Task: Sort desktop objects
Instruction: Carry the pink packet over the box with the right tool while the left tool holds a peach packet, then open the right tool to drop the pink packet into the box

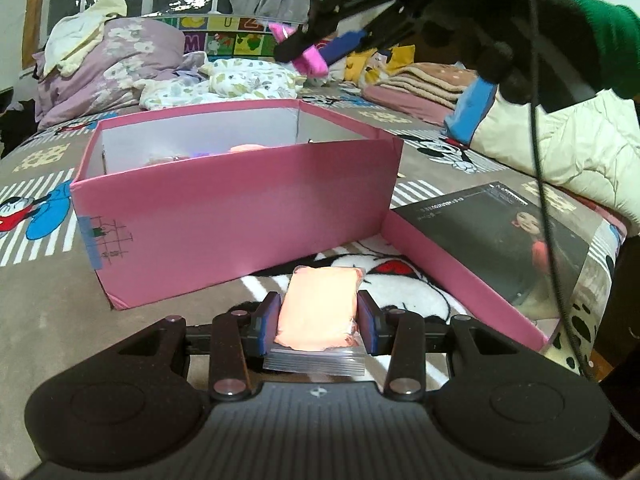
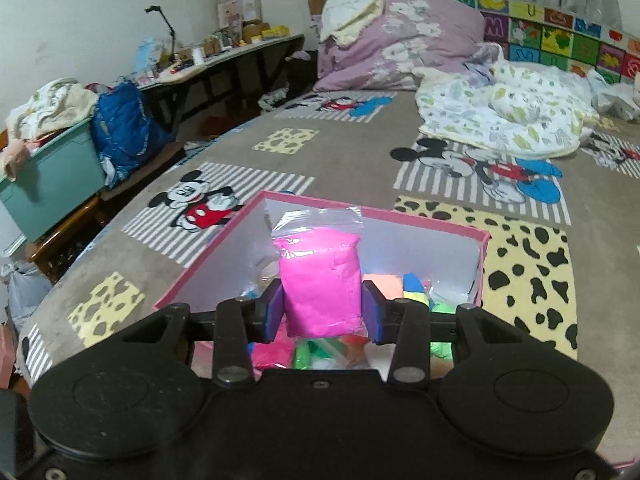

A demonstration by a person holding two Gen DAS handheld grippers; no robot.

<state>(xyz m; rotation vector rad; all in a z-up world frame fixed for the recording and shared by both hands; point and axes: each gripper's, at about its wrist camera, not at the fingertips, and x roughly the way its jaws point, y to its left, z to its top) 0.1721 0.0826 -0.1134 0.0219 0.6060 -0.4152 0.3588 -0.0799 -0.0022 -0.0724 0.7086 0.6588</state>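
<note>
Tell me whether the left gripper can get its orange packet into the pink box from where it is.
Probably yes, but not straight ahead. The left gripper, shut on the orange packet, sits low, facing the pink box wall. It must lift over the rim; the right gripper hovers above the open top.

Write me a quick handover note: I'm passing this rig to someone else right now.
Left hand-held gripper: shut on the orange clay bag, low over the blanket, in front of the pink box.
Right hand-held gripper: shut on the pink clay bag, held above the open box, not yet released.
Done: several coloured bags already in the box.
Left: drop the pink one, then the orange one. Box lid lies beside it.
</note>
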